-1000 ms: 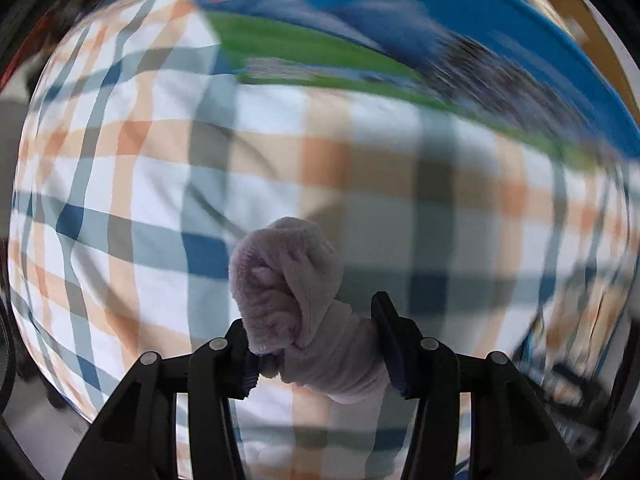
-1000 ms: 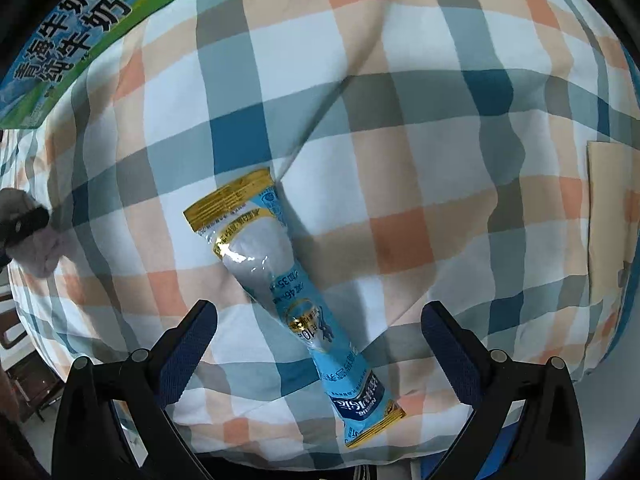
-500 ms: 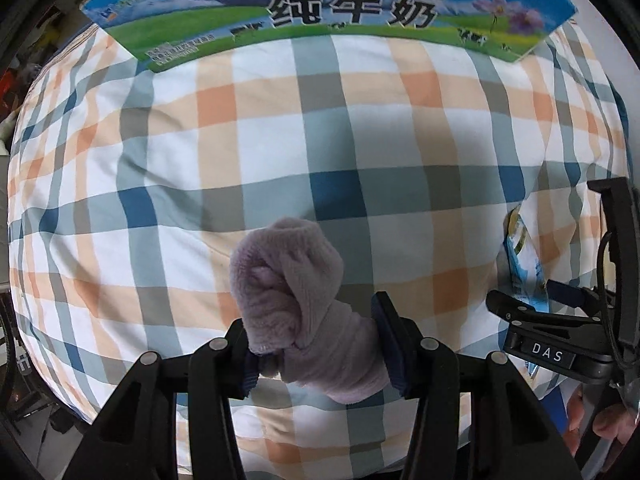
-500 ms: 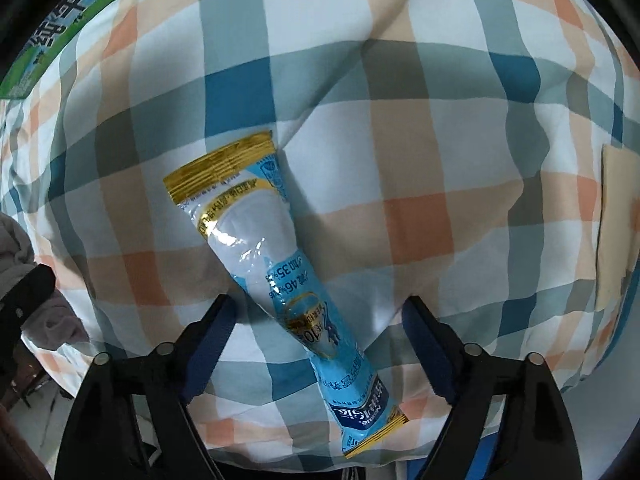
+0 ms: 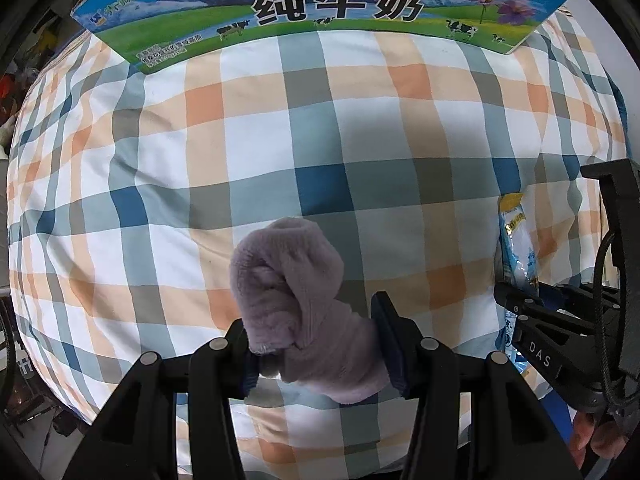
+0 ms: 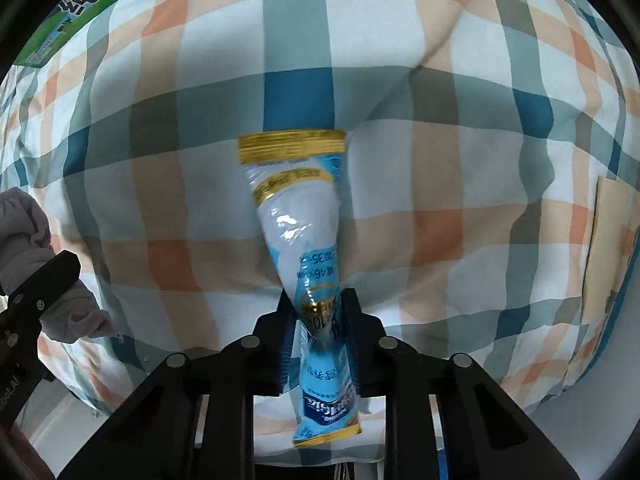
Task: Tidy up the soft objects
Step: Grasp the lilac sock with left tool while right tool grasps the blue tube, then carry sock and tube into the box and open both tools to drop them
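Note:
My left gripper [image 5: 314,344] is shut on a rolled mauve fleece cloth [image 5: 288,284] and holds it over a plaid quilt [image 5: 280,140]. The cloth also shows at the left edge of the right wrist view [image 6: 24,236]. My right gripper [image 6: 320,328] is shut on the lower part of a blue and white plastic pouch with gold ends [image 6: 298,216]. The pouch points away from me over the quilt [image 6: 440,160]. In the left wrist view the pouch [image 5: 518,248] and the right gripper's body show at the far right.
A blue and green milk carton box [image 5: 320,4] stands at the far edge of the quilt; its corner shows in the right wrist view [image 6: 52,28]. A tan label patch [image 6: 612,240] sits on the quilt at the right. Cluttered floor lies beyond the quilt's left edge.
My right gripper has moved in and closed on the pouch, which has turned to point straight away. My left gripper has kept its hold on the cloth and swung to face the box.

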`<state>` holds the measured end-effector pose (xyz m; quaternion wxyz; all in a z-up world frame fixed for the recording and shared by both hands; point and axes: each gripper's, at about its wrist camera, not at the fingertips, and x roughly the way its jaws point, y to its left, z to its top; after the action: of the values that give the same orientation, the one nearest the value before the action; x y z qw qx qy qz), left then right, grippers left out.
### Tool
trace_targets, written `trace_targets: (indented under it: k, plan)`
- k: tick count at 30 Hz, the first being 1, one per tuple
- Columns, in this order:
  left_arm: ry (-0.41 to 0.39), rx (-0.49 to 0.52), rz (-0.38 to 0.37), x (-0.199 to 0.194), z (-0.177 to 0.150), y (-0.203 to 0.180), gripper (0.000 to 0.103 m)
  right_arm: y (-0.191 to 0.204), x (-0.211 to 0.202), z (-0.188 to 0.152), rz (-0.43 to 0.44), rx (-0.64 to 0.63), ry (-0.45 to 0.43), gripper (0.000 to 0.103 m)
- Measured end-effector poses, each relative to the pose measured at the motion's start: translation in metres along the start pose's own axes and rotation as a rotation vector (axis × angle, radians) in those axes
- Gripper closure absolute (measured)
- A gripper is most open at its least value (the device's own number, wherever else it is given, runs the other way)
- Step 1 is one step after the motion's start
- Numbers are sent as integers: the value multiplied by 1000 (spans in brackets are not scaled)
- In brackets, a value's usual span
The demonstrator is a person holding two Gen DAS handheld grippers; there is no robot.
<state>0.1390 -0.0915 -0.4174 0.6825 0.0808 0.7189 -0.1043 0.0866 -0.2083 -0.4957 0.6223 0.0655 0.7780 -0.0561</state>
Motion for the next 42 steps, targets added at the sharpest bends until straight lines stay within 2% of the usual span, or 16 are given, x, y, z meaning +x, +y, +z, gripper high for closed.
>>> trace_targets:
  k: [4,10,15,21,25,30,36,42]
  plan:
    - [-33,20,10,-20,-2,6,56,4,-14,-4,14,2,-7,86]
    - [-112,41,-9,-63,2,4,56,6,-54,-10,110,5,-60,87]
    - [-213,46,-37,-118,18,7,56,17,-115,-10,181,-19,-172,87]
    - [-319,57,-65,-176,53,15,56,20,-205,16,241,-57,-307,87]
    - [-374,57,-64,-202,90,21,56,23,-252,45,234,-82,-379,87]
    - [-397,25,-71,-215,135,37,56,26,-287,94,213,-83,-426,87]
    - [-377,-4,-70,-205,184,52,56,27,-297,153,183,-65,-437,87]
    - [-300,-36,-82,-170,235,63,56,22,-281,208,164,-34,-408,87]
